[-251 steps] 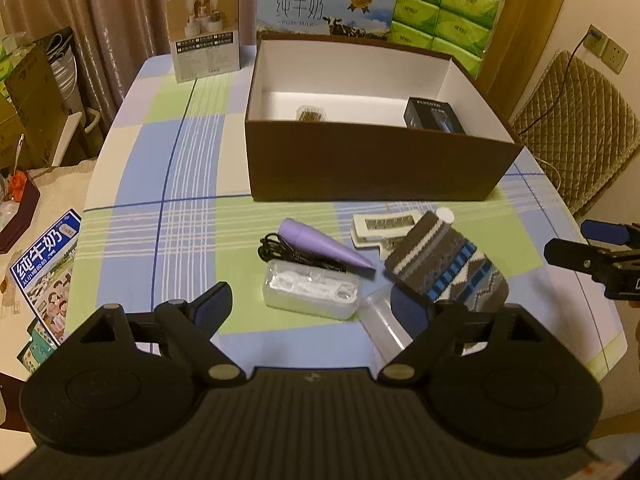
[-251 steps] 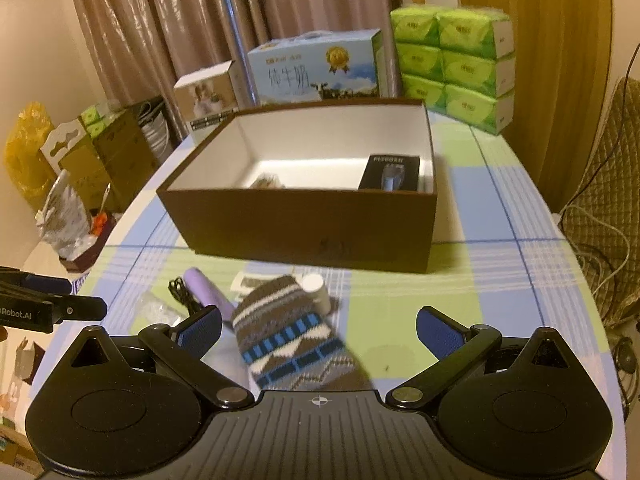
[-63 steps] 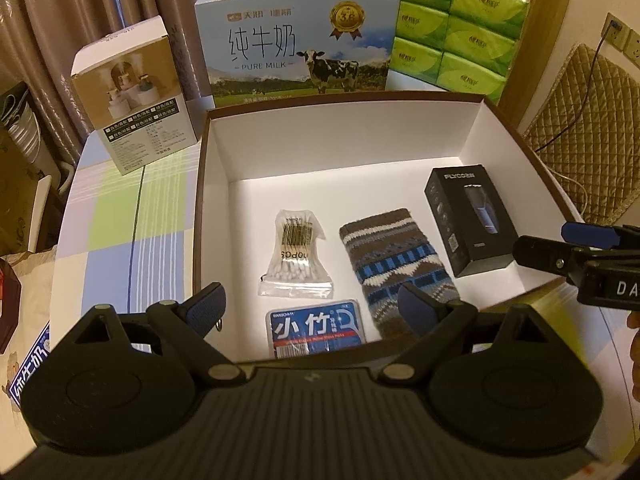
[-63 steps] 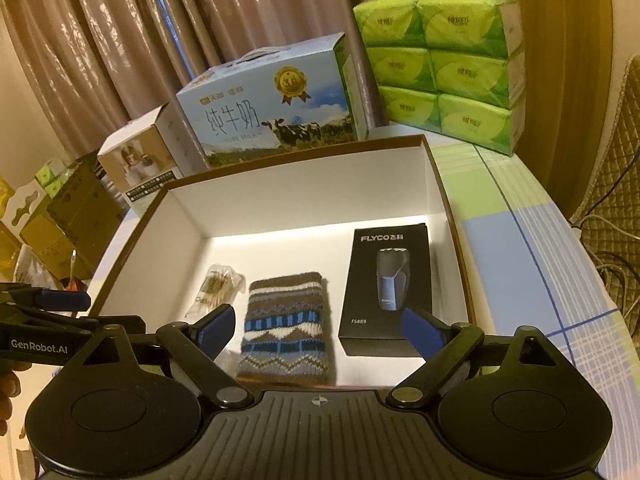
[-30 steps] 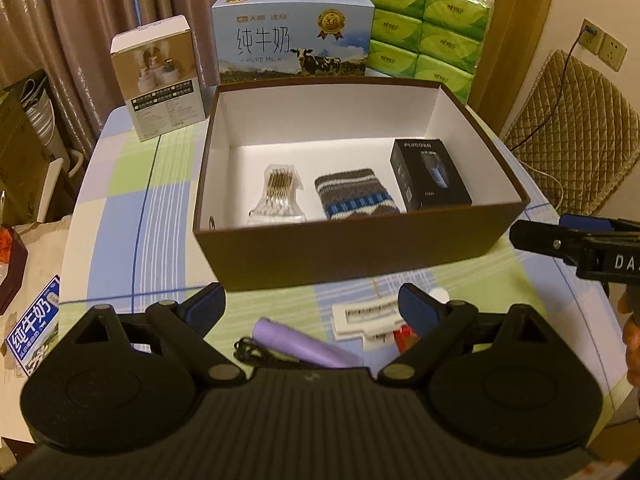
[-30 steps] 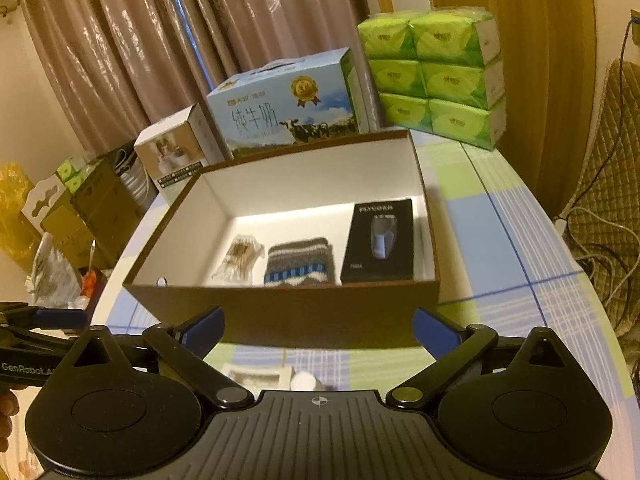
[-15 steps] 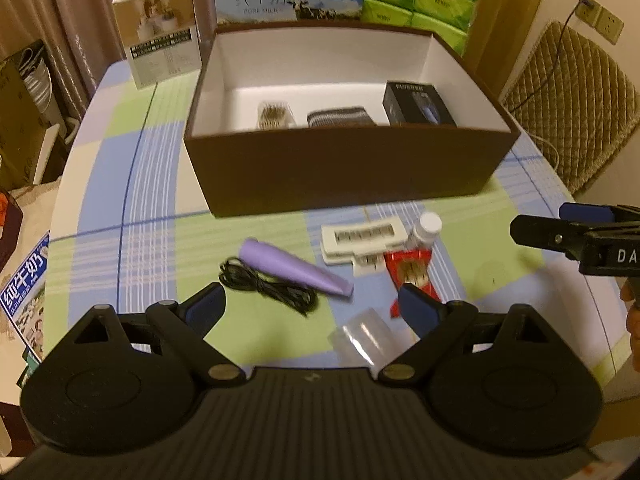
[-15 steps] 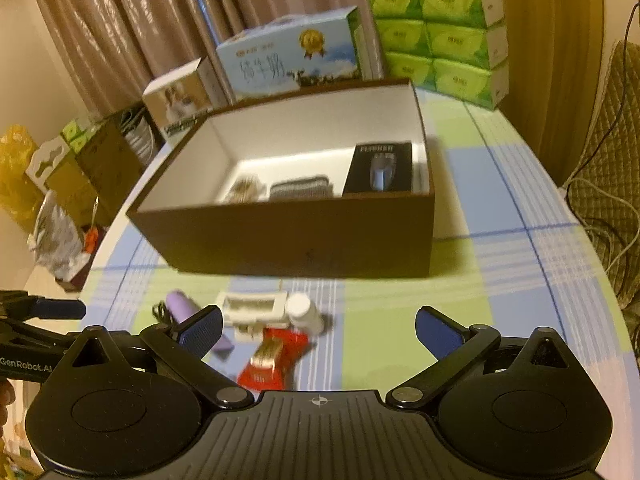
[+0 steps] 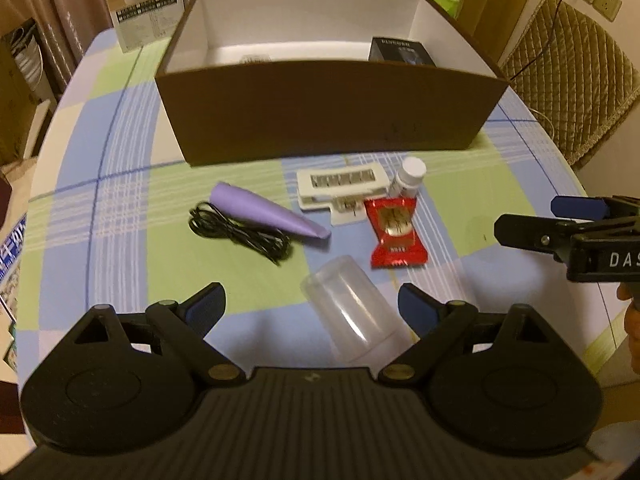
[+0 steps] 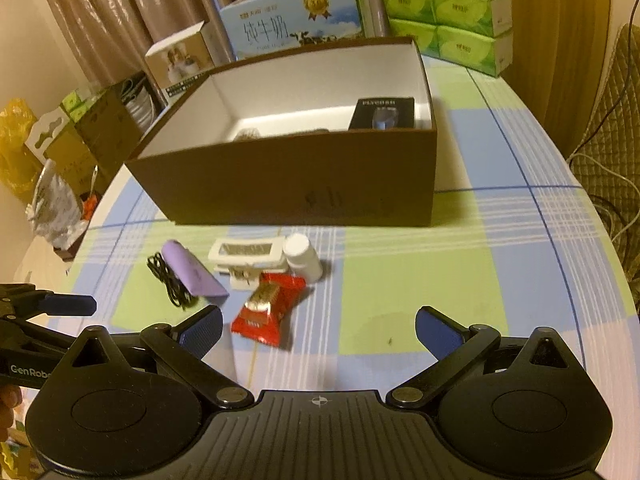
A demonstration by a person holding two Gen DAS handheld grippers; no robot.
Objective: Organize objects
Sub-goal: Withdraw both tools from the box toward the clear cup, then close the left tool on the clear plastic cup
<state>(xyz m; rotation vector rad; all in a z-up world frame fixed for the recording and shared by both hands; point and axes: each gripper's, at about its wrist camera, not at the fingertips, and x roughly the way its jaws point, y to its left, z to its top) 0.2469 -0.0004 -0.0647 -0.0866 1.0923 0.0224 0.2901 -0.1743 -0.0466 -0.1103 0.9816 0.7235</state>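
A brown box with a white inside stands on the checked tablecloth; a black shaver carton lies in it. In front lie a purple cone-shaped device with a black cable, a white packet, a small white bottle, a red snack pack and a clear plastic cup on its side. My left gripper hangs open just above the cup. My right gripper is open over the red pack's near end.
Behind the box stand a milk carton, a small white-brown carton and stacked green tissue packs. A quilted chair is to the right of the table. Cardboard boxes and bags crowd the floor on the left.
Both grippers have drawn back from over the box and come down toward the loose items in front of it. The knitted pouch seen earlier on the table now lies in the box.
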